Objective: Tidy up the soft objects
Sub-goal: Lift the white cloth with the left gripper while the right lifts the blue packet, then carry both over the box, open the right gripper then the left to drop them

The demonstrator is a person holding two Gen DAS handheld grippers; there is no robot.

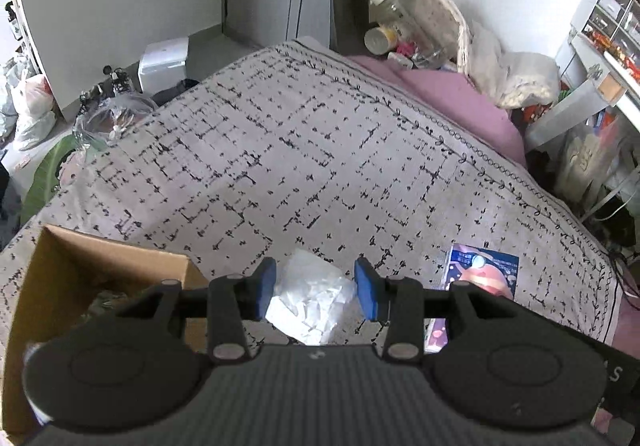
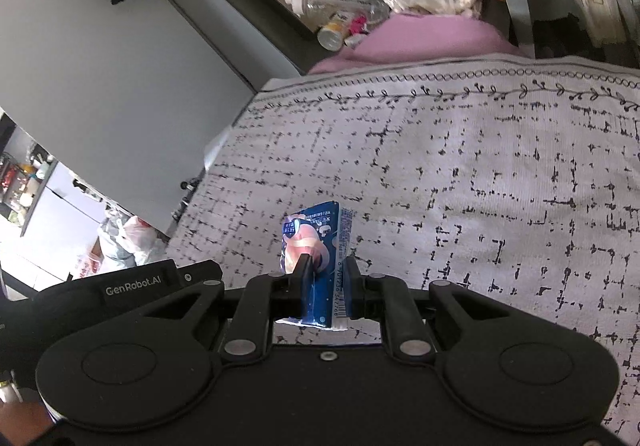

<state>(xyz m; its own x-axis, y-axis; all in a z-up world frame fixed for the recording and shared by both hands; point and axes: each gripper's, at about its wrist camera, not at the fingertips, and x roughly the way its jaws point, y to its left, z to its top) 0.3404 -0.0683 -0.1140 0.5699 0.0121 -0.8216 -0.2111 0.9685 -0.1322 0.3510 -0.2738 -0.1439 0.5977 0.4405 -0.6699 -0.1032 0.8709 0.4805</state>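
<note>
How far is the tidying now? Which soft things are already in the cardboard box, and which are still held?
Done: the cardboard box seems to hold something already; I cannot tell what. In hand: the left claw grips a crumpled white plastic bag, the right claw is shut on a blue tissue pack, both above the patterned blanket. Left: putting both into the box.

One cardboard box [image 1: 100,258], one white tissue wad [image 1: 312,302], one blue packet [image 2: 316,246].
</note>
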